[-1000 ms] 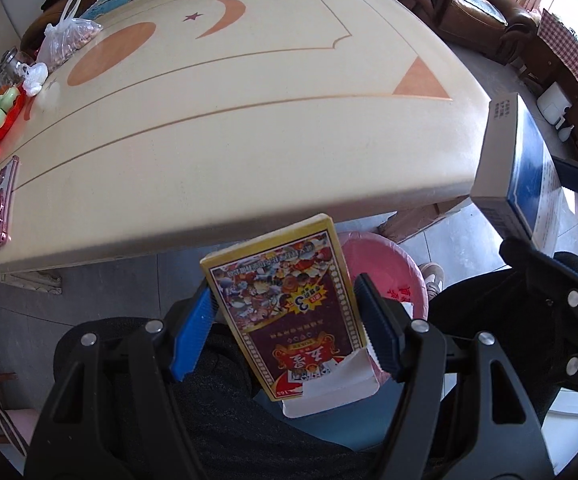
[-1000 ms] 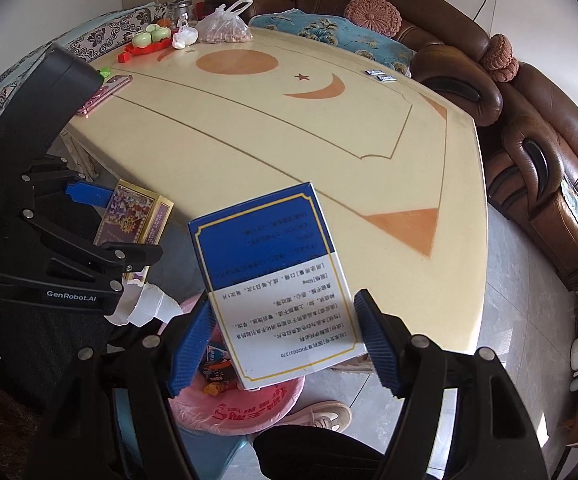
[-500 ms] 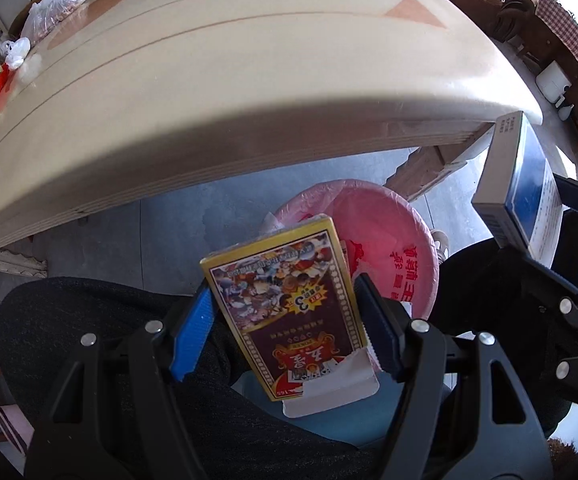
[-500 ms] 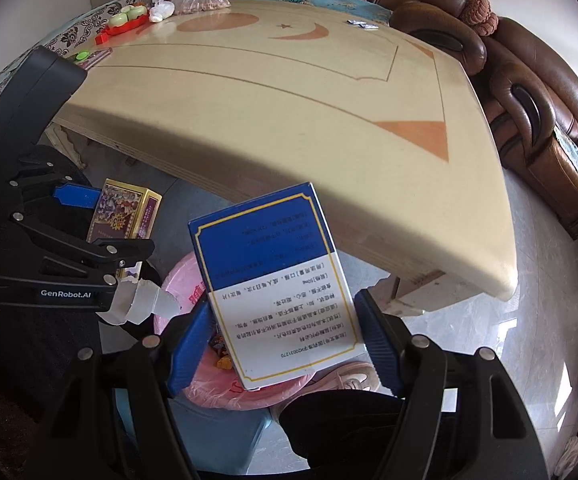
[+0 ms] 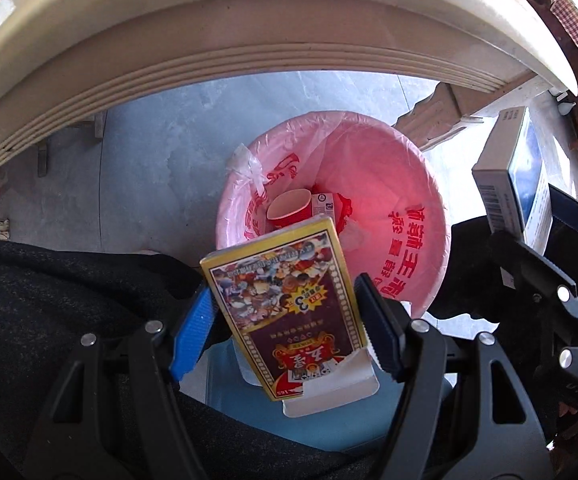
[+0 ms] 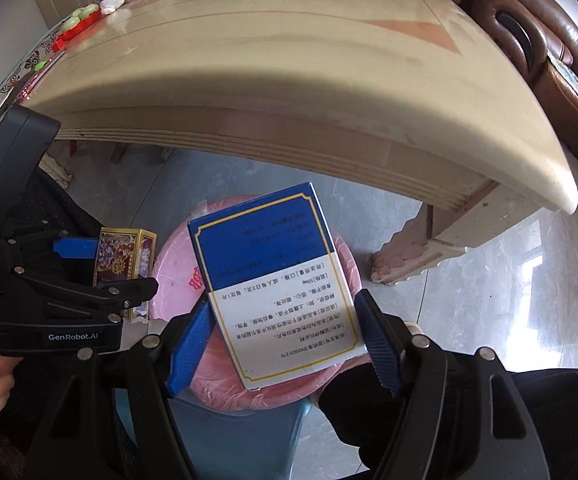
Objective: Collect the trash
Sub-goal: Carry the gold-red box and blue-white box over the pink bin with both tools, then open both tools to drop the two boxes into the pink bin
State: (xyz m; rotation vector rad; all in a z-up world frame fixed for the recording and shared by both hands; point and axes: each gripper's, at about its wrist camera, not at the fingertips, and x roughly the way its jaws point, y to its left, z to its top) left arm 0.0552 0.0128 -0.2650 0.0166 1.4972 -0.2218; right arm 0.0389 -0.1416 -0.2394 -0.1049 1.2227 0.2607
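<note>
My left gripper [image 5: 289, 328] is shut on a yellow-edged playing-card box [image 5: 285, 304] with a torn white flap at its near end. It hangs just above the near rim of a pink-lined trash bin [image 5: 413, 200]; a red paper cup [image 5: 289, 210] lies inside. My right gripper [image 6: 285, 340] is shut on a blue-and-white medicine box [image 6: 273, 280], held over the same bin [image 6: 173, 268]. The right gripper's view also shows the left gripper [image 6: 101, 276] and the card box [image 6: 123, 260] at the bin's left side. In the left wrist view the medicine box [image 5: 513, 176] is on the right.
The cream table's moulded edge [image 5: 217, 64] overhangs just beyond the bin, with a carved table leg [image 6: 413, 256] to the right. A person's dark-clothed legs [image 5: 49, 300] flank the bin, which sits on a blue stool [image 6: 245, 440]. Grey tiled floor [image 5: 161, 152] lies around it. A brown sofa [image 6: 549, 52] stands at right.
Both grippers have come down from above the tabletop to below its edge, each still holding its box. The bin has grown larger and now sits right under them.
</note>
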